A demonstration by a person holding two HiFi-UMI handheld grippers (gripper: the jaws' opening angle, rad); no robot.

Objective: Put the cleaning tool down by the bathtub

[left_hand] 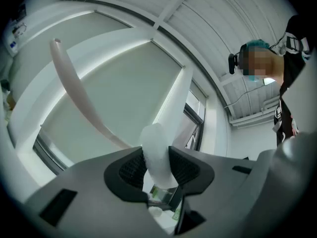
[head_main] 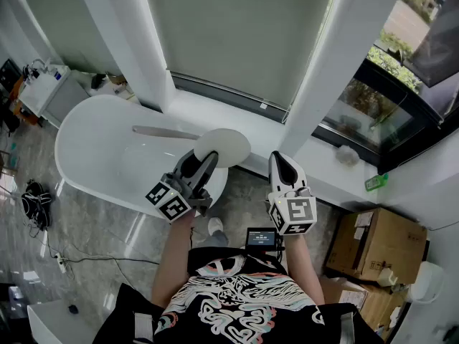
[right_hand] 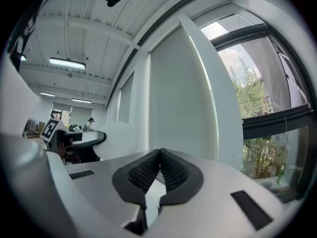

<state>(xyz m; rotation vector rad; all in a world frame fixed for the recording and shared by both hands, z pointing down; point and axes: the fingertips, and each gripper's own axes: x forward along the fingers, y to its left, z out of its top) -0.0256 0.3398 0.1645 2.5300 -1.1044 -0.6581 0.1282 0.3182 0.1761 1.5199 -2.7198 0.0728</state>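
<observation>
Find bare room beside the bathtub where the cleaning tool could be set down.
Free: the grey floor along the bathtub front, left of the person's shoe; the white ledge between tub and window blind. Crowded: cardboard boxes at right, black cable bundle at left.

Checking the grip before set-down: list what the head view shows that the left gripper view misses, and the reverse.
Head view only: the bathtub, the shut, empty right gripper, and the cleaning tool with its round pad seen flat. Left gripper view only: the left gripper with its pads pressing on that pad's white edge. Both: the tool's long handle and the window blind.
</observation>
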